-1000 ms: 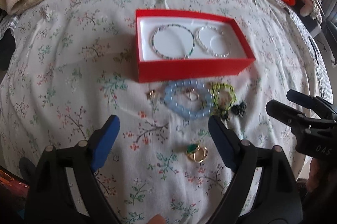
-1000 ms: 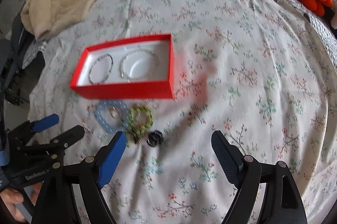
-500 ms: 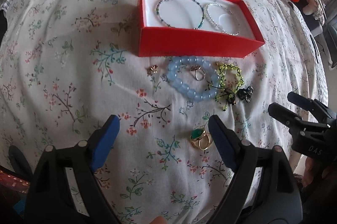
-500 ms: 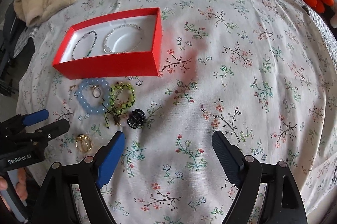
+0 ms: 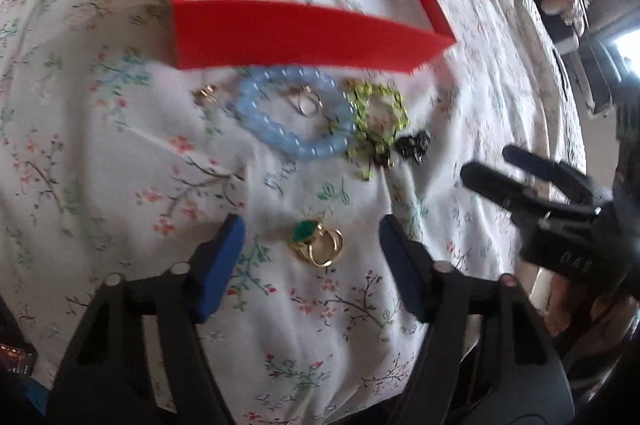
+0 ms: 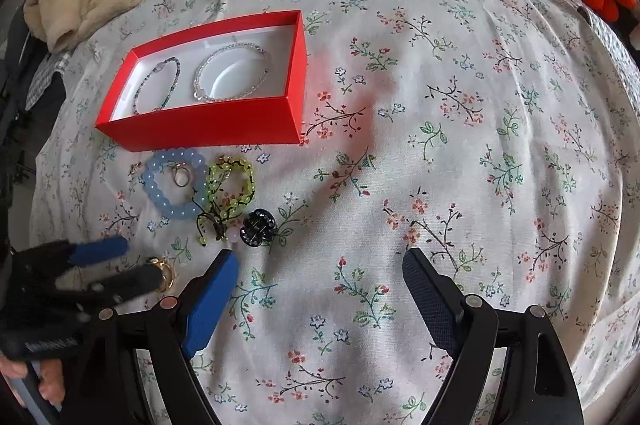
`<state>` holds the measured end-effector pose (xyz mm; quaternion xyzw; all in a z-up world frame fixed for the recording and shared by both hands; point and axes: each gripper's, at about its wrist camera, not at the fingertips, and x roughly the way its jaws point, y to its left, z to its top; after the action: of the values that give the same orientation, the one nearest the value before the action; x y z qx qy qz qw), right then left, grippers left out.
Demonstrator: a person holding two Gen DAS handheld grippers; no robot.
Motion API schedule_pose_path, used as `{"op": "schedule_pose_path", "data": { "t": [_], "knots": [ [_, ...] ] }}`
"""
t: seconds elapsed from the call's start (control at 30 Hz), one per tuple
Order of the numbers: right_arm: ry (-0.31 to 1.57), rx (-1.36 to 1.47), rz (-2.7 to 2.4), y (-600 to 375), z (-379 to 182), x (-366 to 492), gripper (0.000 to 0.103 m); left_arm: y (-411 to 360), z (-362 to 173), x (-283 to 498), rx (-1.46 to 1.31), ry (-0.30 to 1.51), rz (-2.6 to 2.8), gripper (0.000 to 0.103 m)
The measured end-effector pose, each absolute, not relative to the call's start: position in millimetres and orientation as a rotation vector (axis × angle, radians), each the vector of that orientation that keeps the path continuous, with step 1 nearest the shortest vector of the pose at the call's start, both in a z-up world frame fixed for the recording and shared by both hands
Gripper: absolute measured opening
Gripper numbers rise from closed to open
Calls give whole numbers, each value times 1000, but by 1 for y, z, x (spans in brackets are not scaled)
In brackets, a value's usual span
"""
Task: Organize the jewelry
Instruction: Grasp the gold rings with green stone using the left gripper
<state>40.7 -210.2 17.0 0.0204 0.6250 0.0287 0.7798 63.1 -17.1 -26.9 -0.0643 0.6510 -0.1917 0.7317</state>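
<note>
Rings [image 5: 318,243]: a small gold cluster, one set with a green stone, lying on the floral bedspread [image 6: 460,153] between the blue pads of the left gripper [image 5: 312,257]. Judged light, rigid and slippery, liable to sink into the soft cloth; best pinched across the bands, not the stone. Left gripper jaws have just been closing, the rings between them but neither pad touching yet; nothing is held. It points steeply down over the cluster.

Red box [image 6: 216,121], open, sits at 12 o'clock from the rings and holds two thin bracelets. Blue bead bracelet [image 5: 294,117], with a small ring inside its loop, and green bead bracelet [image 5: 376,113] lie just below the box's near wall; a black clip [image 5: 414,145] lies at 4 o'clock of the green one.

Right gripper [image 6: 320,289] hovers wide open and empty over bare cloth, at 3 o'clock of the rings, pointing steeply down.
</note>
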Motion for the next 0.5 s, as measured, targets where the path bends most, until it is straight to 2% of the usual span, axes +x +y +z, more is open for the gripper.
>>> {"op": "schedule_pose_path", "data": {
  "t": [0.17, 0.33, 0.4, 0.5],
  "knots": [
    [1353, 53, 54, -214, 17, 41, 85, -30, -32, 58, -70, 1433, -408, 57],
    [1353, 54, 50, -215, 16, 40, 85, -48, -32, 54, 7, 1419, -402, 42],
    [1355, 58, 49, -216, 16, 41, 85, -50, -34, 56, 29, 1416, -404, 32],
    [1356, 68, 45, -216, 16, 41, 85, -51, -33, 55, 24, 1412, -407, 32]
  ]
}}
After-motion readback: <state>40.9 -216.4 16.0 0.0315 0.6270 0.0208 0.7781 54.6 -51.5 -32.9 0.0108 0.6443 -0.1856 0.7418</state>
